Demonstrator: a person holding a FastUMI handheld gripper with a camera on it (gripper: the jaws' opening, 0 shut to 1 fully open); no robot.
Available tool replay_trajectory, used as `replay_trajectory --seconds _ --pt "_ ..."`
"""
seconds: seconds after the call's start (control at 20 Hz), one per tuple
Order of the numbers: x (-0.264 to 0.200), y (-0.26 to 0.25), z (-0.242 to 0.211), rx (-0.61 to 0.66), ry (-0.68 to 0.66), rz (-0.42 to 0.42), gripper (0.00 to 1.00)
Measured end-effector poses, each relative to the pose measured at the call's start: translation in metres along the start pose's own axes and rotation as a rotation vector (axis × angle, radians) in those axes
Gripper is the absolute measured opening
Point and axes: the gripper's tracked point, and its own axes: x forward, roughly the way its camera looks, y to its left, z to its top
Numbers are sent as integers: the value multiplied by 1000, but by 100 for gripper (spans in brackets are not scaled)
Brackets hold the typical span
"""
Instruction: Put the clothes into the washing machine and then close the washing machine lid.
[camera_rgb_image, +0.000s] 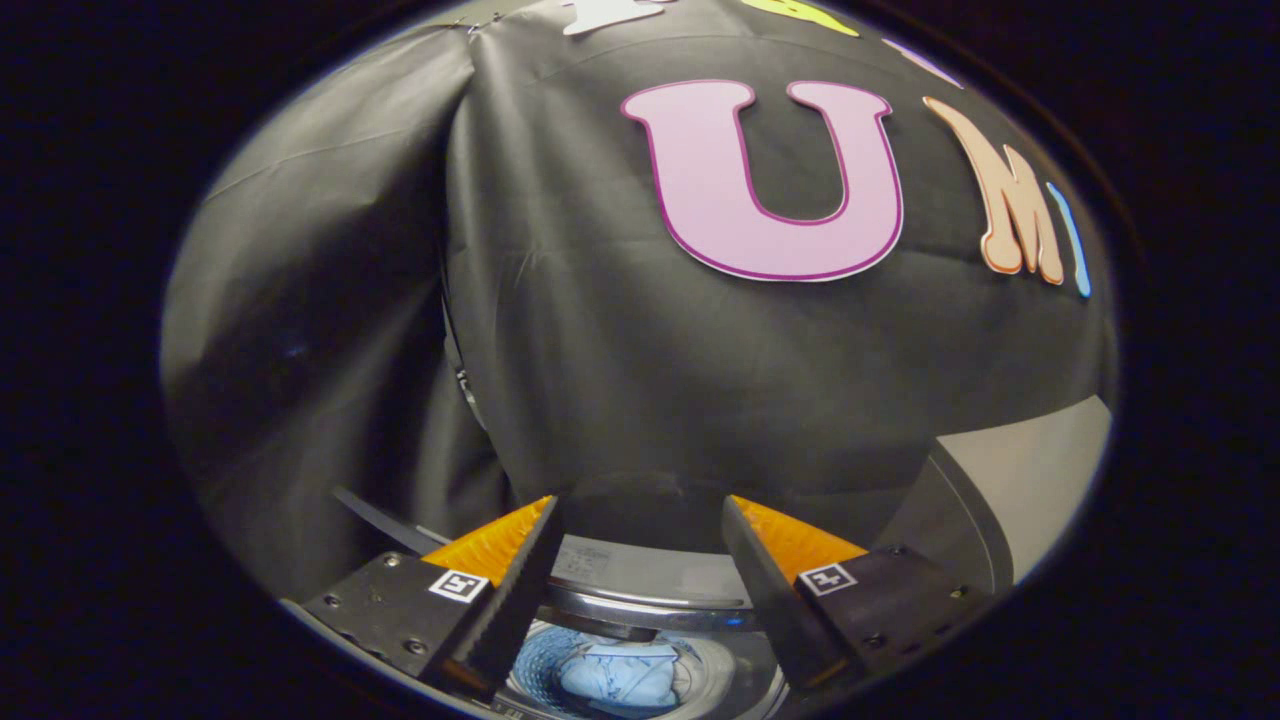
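My gripper (640, 520) is open, its two fingers spread wide with nothing between them. Below and between the fingers I look down into the washing machine's drum (540, 672), where a light blue garment (620, 675) lies bunched. The machine's metal rim (650, 605) curves just beyond the garment, under the fingertips. To the right of the right finger rises the raised lid (1030, 480), a pale grey panel with a dark edge.
The booth's black cloth wall (600, 350) hangs close ahead, beyond the fingers, with a fold at its left. A thin dark strip (380, 520) slants beside the left finger.
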Motion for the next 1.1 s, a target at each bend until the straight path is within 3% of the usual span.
replay_trajectory --seconds 0.25,0.35,0.8,1.1 --pt "-18 12 -47 -52 87 29 99" --pt "-24 22 -59 -75 60 41 99" --pt "-113 73 -23 -70 -92 215 99" --pt "-166 74 -3 -75 -164 263 99"
